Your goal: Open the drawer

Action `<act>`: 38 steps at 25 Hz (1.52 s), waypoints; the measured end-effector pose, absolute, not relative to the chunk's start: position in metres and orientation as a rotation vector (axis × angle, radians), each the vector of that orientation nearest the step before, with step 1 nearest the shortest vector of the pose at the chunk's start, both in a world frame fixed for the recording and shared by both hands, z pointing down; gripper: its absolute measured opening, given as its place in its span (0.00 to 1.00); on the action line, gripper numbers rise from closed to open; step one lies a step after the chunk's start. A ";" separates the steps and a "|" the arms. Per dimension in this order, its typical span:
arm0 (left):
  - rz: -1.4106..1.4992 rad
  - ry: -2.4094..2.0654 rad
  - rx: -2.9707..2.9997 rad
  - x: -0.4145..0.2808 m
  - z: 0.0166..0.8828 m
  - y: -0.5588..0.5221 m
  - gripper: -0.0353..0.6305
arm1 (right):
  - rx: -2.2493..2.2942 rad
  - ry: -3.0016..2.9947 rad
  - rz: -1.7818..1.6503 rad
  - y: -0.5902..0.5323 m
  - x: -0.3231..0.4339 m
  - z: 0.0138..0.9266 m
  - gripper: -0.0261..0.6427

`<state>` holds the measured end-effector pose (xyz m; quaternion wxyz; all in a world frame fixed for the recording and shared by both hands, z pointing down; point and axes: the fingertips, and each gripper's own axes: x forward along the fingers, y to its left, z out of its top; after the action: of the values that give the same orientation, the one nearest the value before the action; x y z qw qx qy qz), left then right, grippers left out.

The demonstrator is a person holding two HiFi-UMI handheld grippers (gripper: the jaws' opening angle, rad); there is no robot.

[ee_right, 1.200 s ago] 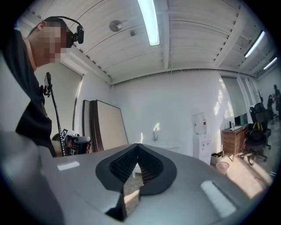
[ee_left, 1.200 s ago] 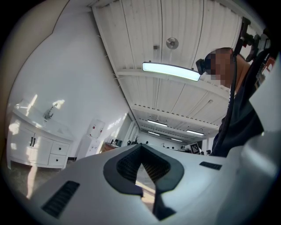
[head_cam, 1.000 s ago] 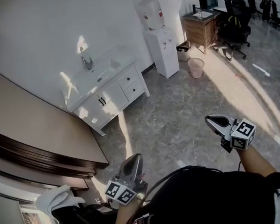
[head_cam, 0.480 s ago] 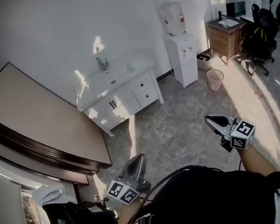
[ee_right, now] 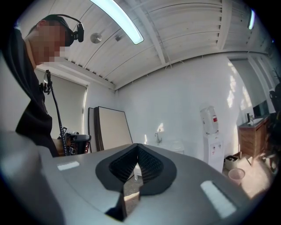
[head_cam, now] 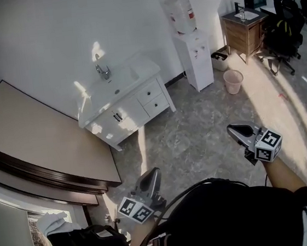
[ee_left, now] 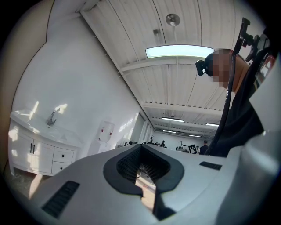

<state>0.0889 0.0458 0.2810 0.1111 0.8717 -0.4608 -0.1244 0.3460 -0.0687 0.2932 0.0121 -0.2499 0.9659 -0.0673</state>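
The sink cabinet is seen against the white wall, well ahead of both tongs. It is shown a little larger in the head view than a second ago. The water dispenser just right of the cabinet and the bin beyond it have also been carried across the picture, first rightward, now back leftward. A walk across the floor towards the cabinet is judged to be under way, with no reach begun.

The drawers are stacked two high at the cabinet's right end, beside its pair of doors. Both fronts are seen flush with the cabinet, so nothing has been opened yet. Which of the two is meant is not settled by the task.

The left tongs are held well short of the cabinet, roughly in line with its doors. Their jaws are pressed together and nothing is carried between them. The right tongs are held out past the cabinet's drawer end, just as far from it, and are likewise closed and empty. Both have been kept at the same spots in front of the body while the room has shifted around them.

The distance is being closed, but the real work is still ahead. One pair of tongs would have to be spread before a small dark knob on a drawer front could be taken and pulled.
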 end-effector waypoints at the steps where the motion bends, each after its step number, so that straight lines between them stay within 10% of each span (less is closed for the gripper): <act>1: -0.369 -1.339 2.561 0.091 0.281 0.037 0.05 | -0.799 3.010 -0.214 -0.074 0.351 0.294 0.04; 38: -0.435 -1.226 2.600 -0.199 0.285 -0.213 0.05 | -0.965 2.982 -0.163 -0.297 0.081 0.279 0.04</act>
<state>-0.1990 -0.2132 0.2846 0.1167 0.8882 -0.4189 -0.1487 0.0806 -0.2966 0.2787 0.0014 -0.3075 0.9501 -0.0519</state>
